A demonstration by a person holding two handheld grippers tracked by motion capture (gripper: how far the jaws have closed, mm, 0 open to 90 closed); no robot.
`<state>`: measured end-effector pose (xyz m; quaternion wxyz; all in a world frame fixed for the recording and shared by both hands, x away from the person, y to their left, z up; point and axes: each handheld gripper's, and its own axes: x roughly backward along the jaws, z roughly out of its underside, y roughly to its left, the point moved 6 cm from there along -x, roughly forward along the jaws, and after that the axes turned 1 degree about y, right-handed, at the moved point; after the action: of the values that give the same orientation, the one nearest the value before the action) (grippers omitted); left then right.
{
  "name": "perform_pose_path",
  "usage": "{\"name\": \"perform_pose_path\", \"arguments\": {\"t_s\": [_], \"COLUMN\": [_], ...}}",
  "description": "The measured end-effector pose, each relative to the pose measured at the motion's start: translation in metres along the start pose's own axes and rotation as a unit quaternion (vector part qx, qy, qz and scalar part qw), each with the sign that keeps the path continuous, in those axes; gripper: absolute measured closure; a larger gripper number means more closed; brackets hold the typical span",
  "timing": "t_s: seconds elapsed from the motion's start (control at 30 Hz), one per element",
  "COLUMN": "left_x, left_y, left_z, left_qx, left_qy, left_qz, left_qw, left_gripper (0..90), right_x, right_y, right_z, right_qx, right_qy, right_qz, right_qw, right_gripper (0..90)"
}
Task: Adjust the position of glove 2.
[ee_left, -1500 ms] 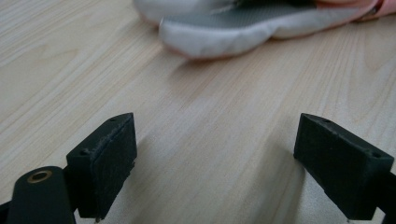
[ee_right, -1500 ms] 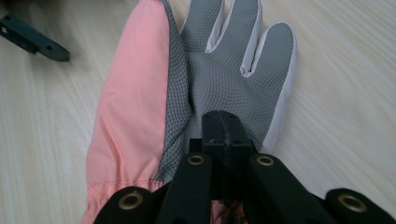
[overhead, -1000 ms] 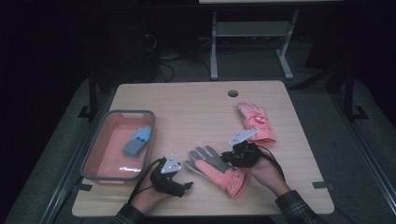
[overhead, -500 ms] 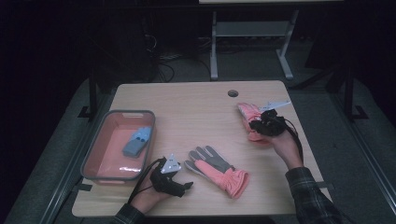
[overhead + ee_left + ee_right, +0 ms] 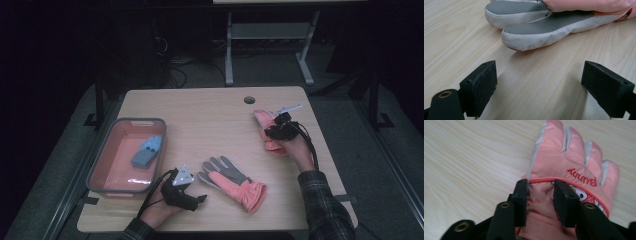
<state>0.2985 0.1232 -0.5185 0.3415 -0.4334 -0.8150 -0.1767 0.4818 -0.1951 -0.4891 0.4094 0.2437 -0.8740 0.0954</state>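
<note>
Two pink gloves lie on the wooden table point(image 5: 200, 125). One glove point(image 5: 232, 182) rests palm up near the front middle, its grey fingers point(image 5: 536, 32) pointing at my left gripper point(image 5: 194, 198). That gripper point(image 5: 540, 75) stands open on the table just short of the fingertips, with nothing between the jaws. The other glove point(image 5: 264, 121) lies back up at the right side, with red "Bunny" lettering point(image 5: 564, 157). My right gripper point(image 5: 274, 131) sits over its cuff end, jaws pinched on a fold of the pink fabric point(image 5: 540, 195).
A pink tray with a grey rim point(image 5: 116, 167) stands at the table's left and holds a blue object point(image 5: 147, 151). A round cable hole point(image 5: 249, 99) sits near the far edge. A metal stand point(image 5: 270, 45) is on the floor beyond the table.
My right gripper left the front middle glove, moved to the far right glove and settled onto it. The left gripper has stayed in place.
</note>
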Motion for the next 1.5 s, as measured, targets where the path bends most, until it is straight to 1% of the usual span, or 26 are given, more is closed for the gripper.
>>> {"name": "perform_pose_path", "arguments": {"t_s": [0.07, 0.17, 0.3, 0.33, 0.37, 0.43, 0.5, 0.53, 0.57, 0.6, 0.7, 0.73, 0.8, 0.83, 0.93, 0.97, 1.03, 1.1, 1.17, 1.23, 1.27, 1.3, 1.33, 1.37, 1.43, 1.5], "left_x": [0.0, -0.001, -0.001, -0.001, -0.001, -0.001, 0.0, 0.0, 0.0, 0.0, 0.0, 0.0, 0.0, 0.0, 0.0, 0.0, 0.0, 0.0, 0.0, 0.0, 0.0, 0.0, 0.0, -0.001, -0.001, -0.001], "left_y": [0.0, 0.0, 0.0, 0.0, 0.0, 0.0, 0.0, 0.0, 0.0, 0.0, 0.0, 0.0, 0.0, 0.0, 0.0, 0.0, 0.0, 0.0, 0.0, 0.0, 0.0, 0.0, 0.0, 0.0, 0.0, 0.0], "left_z": [0.0, 0.0, 0.0, 0.0, 0.0, 0.0, 0.0, 0.0, 0.0, 0.0, 0.0, 0.0, 0.0, 0.0, 0.0, 0.0, 0.0, 0.0, 0.0, 0.0, 0.0, -0.001, -0.001, -0.001, -0.001, -0.001], "left_qx": [0.0, 0.0, 0.0, 0.0, 0.0, 0.0, 0.0, 0.0, 0.0, 0.0, 0.0, -0.001, -0.001, -0.001, -0.001, -0.001, -0.001, -0.001, -0.001, -0.001, -0.001, -0.001, -0.002, -0.001, -0.002, -0.002], "left_qy": [0.0, -0.001, -0.002, -0.001, -0.001, -0.001, 0.0, 0.0, 0.0, 0.0, 0.0, 0.0, 0.0, 0.0, 0.0, 0.0, 0.001, 0.001, 0.001, 0.0, 0.0, 0.0, 0.0, 0.0, 0.0, 0.0], "left_qz": [0.0, -0.001, 0.0, 0.001, 0.001, 0.001, 0.001, 0.001, 0.001, 0.001, 0.001, 0.001, 0.001, 0.001, 0.001, 0.001, 0.001, 0.001, 0.001, 0.001, 0.001, 0.001, 0.001, 0.001, 0.001, 0.001], "left_qw": [1.0, 1.0, 1.0, 1.0, 1.0, 1.0, 1.0, 1.0, 1.0, 1.0, 1.0, 1.0, 1.0, 1.0, 1.0, 1.0, 1.0, 1.0, 1.0, 1.0, 1.0, 1.0, 1.0, 1.0, 1.0, 1.0], "left_gripper": [12.3, 12.3, 12.3, 12.3, 12.4, 12.4, 12.4, 12.3, 12.4, 12.4, 12.4, 12.4, 12.4, 12.4, 12.4, 12.4, 12.4, 12.5, 12.5, 12.5, 12.5, 12.5, 12.5, 12.5, 12.5, 12.5], "right_x": [-0.003, -0.003, 0.001, 0.005, 0.008, 0.014, 0.022, 0.026, 0.028, 0.031, 0.038, 0.041, 0.045, 0.048, 0.053, 0.054, 0.054, 0.052, 0.054, 0.058, 0.061, 0.062, 0.063, 0.063, 0.059, 0.054], "right_y": [0.0, -0.002, -0.003, -0.004, -0.002, 0.001, 0.01, 0.017, 0.021, 0.028, 0.047, 0.057, 0.068, 0.076, 0.093, 0.097, 0.104, 0.106, 0.106, 0.101, 0.097, 0.092, 0.09, 0.088, 0.089, 0.092], "right_z": [0.003, 0.004, 0.005, 0.004, 0.004, 0.004, 0.006, 0.008, 0.009, 0.011, 0.016, 0.017, 0.019, 0.02, 0.025, 0.027, 0.032, 0.035, 0.035, 0.032, 0.031, 0.03, 0.03, 0.03, 0.031, 0.032], "right_qx": [-0.001, 0.005, 0.0, 0.003, 0.002, 0.013, 0.021, 0.033, 0.045, 0.058, 0.096, 0.118, 0.136, 0.147, 0.166, 0.172, 0.174, 0.175, 0.163, 0.137, 0.112, 0.09, 0.071, 0.06, 0.047, 0.053], "right_qy": [0.0, -0.006, -0.017, -0.023, -0.023, -0.025, -0.029, -0.03, -0.029, -0.025, -0.017, -0.019, -0.019, -0.02, -0.013, -0.01, -0.002, 0.007, 0.007, -0.003, 0.0, 0.002, 0.007, 0.01, 0.022, 0.031], "right_qz": [-0.002, -0.008, -0.021, -0.024, -0.029, -0.04, -0.064, -0.074, -0.078, -0.088, -0.116, -0.129, -0.148, -0.162, -0.186, -0.19, -0.196, -0.198, -0.197, -0.19, -0.184, -0.165, -0.153, -0.139, -0.134, -0.13], "right_qw": [1.0, 0.9999, 0.9996, 0.9995, 0.9993, 0.9988, 0.9973, 0.9963, 0.9955, 0.9942, 0.9884, 0.9844, 0.9794, 0.9756, 0.9682, 0.9666, 0.9649, 0.9645, 0.9667, 0.9722, 0.9766, 0.9821, 0.9856, 0.9883, 0.9897, 0.9897], "right_gripper": [72.5, 80.3, 85.2, 86.3, 86.6, 86.8, 86.9, 87.0, 86.9, 87.0, 86.9, 86.9, 86.9, 86.8, 86.5, 86.2, 84.4, 80.1, 70.5, 63.1, 57.8, 54.1, 51.3, 47.7, 45.4, 45.0]}}
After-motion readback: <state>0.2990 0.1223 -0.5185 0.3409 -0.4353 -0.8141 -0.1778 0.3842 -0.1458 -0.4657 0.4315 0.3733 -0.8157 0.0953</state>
